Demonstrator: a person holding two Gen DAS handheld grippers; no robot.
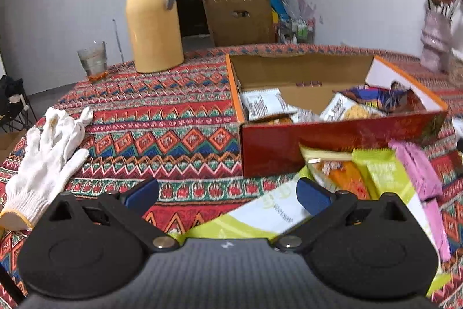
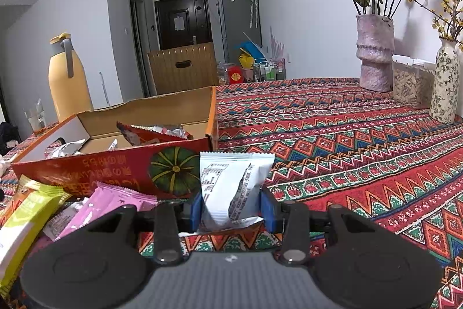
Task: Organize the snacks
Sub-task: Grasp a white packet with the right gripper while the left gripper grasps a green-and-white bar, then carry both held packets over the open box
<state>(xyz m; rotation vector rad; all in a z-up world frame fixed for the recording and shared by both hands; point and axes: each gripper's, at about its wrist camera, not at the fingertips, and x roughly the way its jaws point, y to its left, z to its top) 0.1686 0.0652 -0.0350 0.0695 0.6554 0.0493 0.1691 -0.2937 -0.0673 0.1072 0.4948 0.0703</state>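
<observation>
An open red cardboard box (image 1: 332,144) stands on the patterned tablecloth and holds several snack packets (image 1: 266,103). It also shows in the right wrist view (image 2: 110,167). Loose packets lie in front of it: a green one (image 1: 382,173), an orange one (image 1: 344,178) and a pink one (image 1: 419,173). My left gripper (image 1: 228,194) is open and empty, just above the table near these packets. My right gripper (image 2: 231,207) is shut on a white snack packet (image 2: 231,187), held upright in front of the box's right end. Green (image 2: 26,219) and pink (image 2: 115,201) packets lie to its left.
A yellow thermos jug (image 1: 153,19) and a glass (image 1: 92,60) stand at the back left. White gloves (image 1: 49,155) lie at the left edge. A pink vase of roses (image 2: 374,54), a floral vase (image 2: 445,83) and a clear container (image 2: 411,83) stand at the back right.
</observation>
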